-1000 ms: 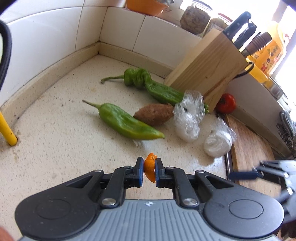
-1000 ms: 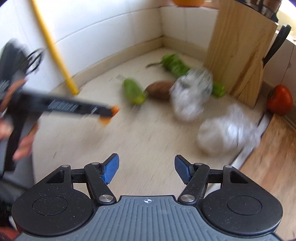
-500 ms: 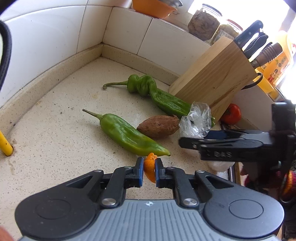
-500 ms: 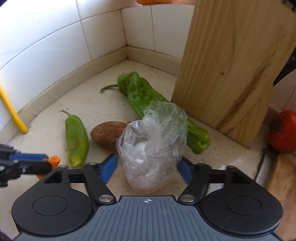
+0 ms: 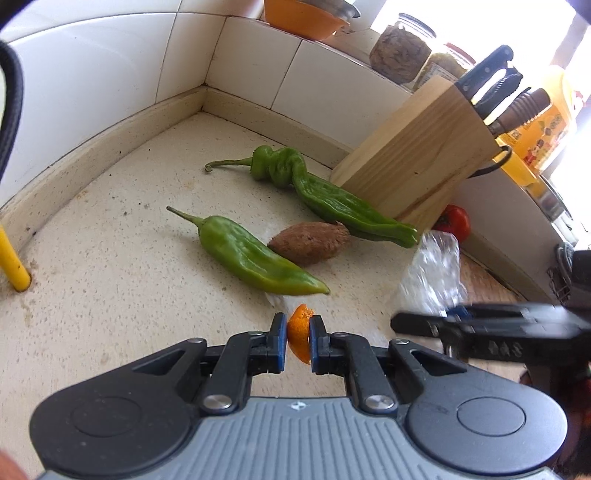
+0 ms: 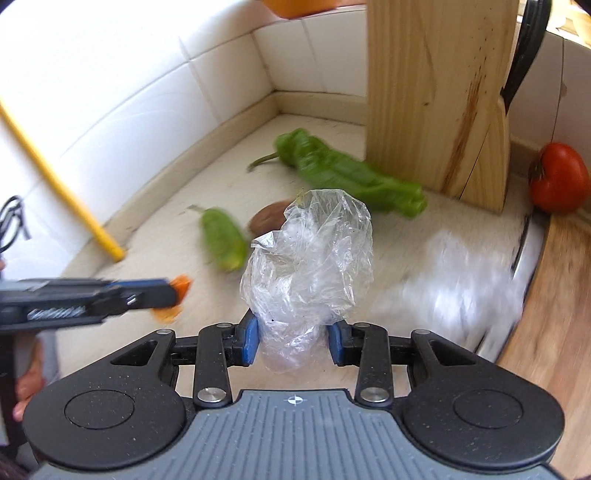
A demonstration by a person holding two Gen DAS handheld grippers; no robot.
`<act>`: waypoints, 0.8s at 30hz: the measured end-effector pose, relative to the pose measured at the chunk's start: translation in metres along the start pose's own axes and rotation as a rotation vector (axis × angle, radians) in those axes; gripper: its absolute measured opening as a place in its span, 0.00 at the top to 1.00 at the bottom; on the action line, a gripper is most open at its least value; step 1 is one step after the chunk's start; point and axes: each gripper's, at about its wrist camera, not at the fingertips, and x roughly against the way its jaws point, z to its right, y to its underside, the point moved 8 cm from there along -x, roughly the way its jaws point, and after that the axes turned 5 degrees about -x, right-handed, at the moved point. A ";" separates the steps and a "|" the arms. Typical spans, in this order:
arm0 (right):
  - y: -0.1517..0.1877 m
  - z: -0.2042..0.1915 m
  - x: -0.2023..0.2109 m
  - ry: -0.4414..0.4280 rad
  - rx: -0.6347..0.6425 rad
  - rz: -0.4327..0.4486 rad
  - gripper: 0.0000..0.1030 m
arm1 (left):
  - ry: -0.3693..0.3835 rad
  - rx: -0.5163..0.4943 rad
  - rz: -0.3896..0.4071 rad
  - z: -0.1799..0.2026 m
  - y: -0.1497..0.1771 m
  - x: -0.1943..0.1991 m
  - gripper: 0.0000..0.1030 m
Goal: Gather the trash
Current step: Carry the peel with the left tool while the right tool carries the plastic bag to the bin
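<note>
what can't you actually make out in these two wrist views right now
- Second plastic bag: motion-blurred in the right wrist view; the right gripper hides it in the left wrist view.
- Brown oval thing: mostly hidden behind the held plastic bag in the right wrist view; what it is stays unclear.
- Orange bowl: cut off by the top edge.
- No bin in either view.

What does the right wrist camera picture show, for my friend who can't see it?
The right tongs are shut on a crumpled clear plastic bag above a speckled kitchen counter. Behind it lie two green peppers, a wooden knife block and a red tomato. At left, the left tongs hold a piece of orange peel.
</note>
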 end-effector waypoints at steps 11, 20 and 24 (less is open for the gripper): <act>0.068 -0.024 0.039 -0.076 0.011 -0.047 0.57 | -0.021 0.014 0.009 0.025 0.043 0.042 0.90; 0.102 -0.045 0.064 -0.171 0.051 -0.066 0.57 | -0.105 0.067 0.045 0.031 0.082 0.084 0.90; 0.115 -0.063 0.068 -0.229 0.097 -0.094 0.57 | -0.154 0.107 0.063 0.029 0.102 0.103 0.90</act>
